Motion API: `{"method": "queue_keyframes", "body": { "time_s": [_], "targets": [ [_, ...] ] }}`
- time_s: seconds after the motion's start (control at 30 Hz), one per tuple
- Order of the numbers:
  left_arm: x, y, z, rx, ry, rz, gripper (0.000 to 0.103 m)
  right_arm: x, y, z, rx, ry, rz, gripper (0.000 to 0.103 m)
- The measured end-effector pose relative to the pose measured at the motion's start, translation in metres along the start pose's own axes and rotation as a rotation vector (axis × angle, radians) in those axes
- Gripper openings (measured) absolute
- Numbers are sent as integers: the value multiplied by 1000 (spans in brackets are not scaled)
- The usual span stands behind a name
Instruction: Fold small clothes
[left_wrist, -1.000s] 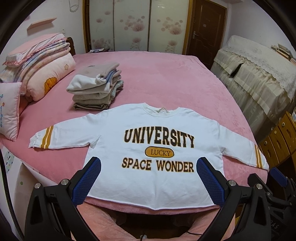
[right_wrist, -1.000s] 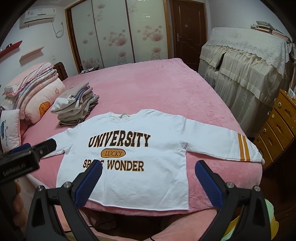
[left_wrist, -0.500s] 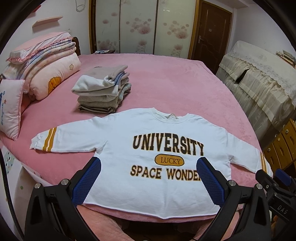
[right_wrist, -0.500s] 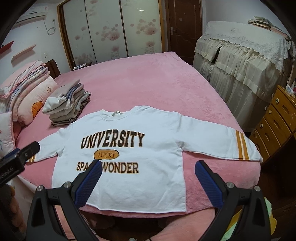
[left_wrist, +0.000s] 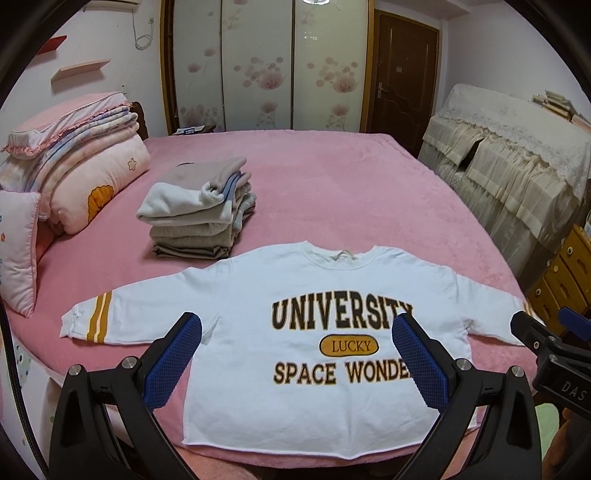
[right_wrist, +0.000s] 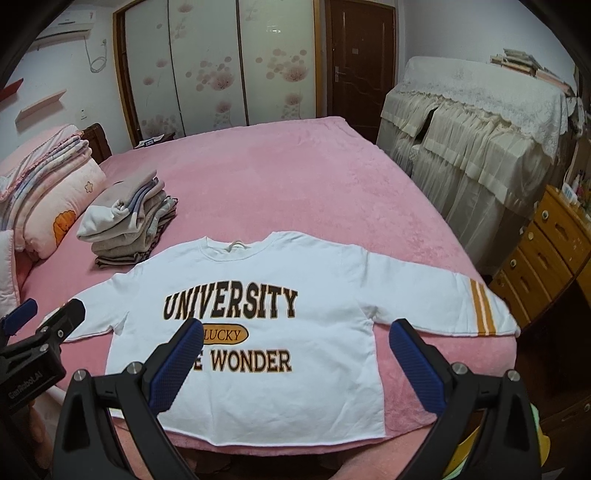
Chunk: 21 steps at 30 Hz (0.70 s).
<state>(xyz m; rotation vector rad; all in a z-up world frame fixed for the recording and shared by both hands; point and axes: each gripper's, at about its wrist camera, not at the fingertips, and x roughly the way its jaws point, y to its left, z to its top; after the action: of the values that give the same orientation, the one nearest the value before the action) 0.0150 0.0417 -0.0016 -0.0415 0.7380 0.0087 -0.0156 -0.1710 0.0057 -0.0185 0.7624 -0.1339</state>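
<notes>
A small white sweatshirt (left_wrist: 295, 295) (right_wrist: 314, 273) printed UNIVERSITY LUCKY SPACE WONDER lies flat and face up on the pink bed (left_wrist: 332, 177), hem at the near edge, both striped sleeves spread sideways. My left gripper (left_wrist: 295, 354) hovers above the lower chest, open, nothing between its blue pads. My right gripper (right_wrist: 291, 358) hangs over the hem's right part, also open and empty. Each gripper's body shows at the side of the other's view.
A stack of folded clothes (left_wrist: 199, 214) (right_wrist: 125, 225) sits behind the left sleeve. Pillows and folded quilts (left_wrist: 74, 162) fill the far left. A lace-covered cabinet (right_wrist: 480, 129) and a wooden drawer chest (right_wrist: 546, 251) stand right of the bed.
Both grippers have drawn back and risen a little, so more of the room shows. The sweatshirt has stayed where it was, and both grippers remain open.
</notes>
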Motion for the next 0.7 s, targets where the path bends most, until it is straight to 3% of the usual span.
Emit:
{"method": "queue_keyframes", "body": {
  "time_s": [0.4,0.7],
  "targets": [
    [-15,-6,22,3,-70,-26,102,-19,-17,30,13,-105,-31,101],
    [-25,-38,39,28,-94,-74,102,-35,-56,41,47,-199,-38,101]
  ]
}}
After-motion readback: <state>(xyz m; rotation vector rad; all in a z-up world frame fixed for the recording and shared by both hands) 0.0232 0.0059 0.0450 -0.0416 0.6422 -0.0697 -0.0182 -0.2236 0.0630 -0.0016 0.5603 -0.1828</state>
